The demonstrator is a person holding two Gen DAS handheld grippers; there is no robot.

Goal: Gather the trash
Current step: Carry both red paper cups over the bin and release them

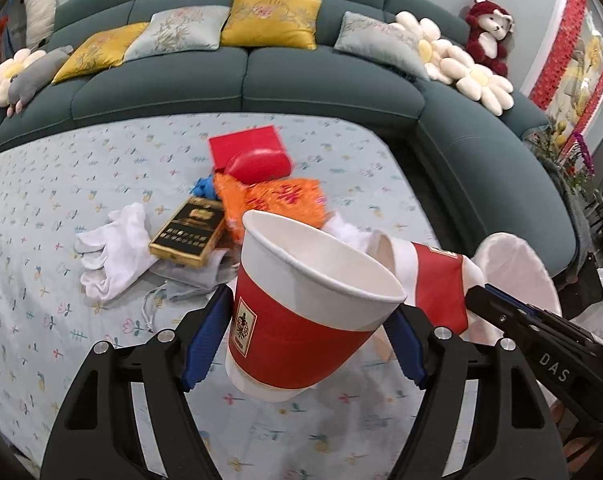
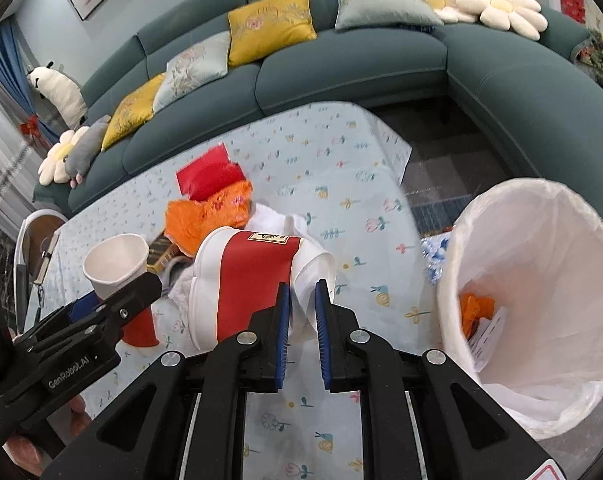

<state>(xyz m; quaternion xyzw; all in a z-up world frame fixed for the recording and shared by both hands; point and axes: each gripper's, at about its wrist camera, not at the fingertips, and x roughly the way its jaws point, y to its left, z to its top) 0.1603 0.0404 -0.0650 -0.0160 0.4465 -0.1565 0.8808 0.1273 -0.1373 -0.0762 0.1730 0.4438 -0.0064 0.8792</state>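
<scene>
Cups are in both grippers: my left gripper (image 1: 301,328) holds an upright cup (image 1: 301,312) between wide fingers, my right gripper (image 2: 303,320) pinches a crushed cup (image 2: 253,280) by its rim, fingers narrow. Bin (image 2: 541,248) stands just right of them, so I judge dropping comes next.
</scene>
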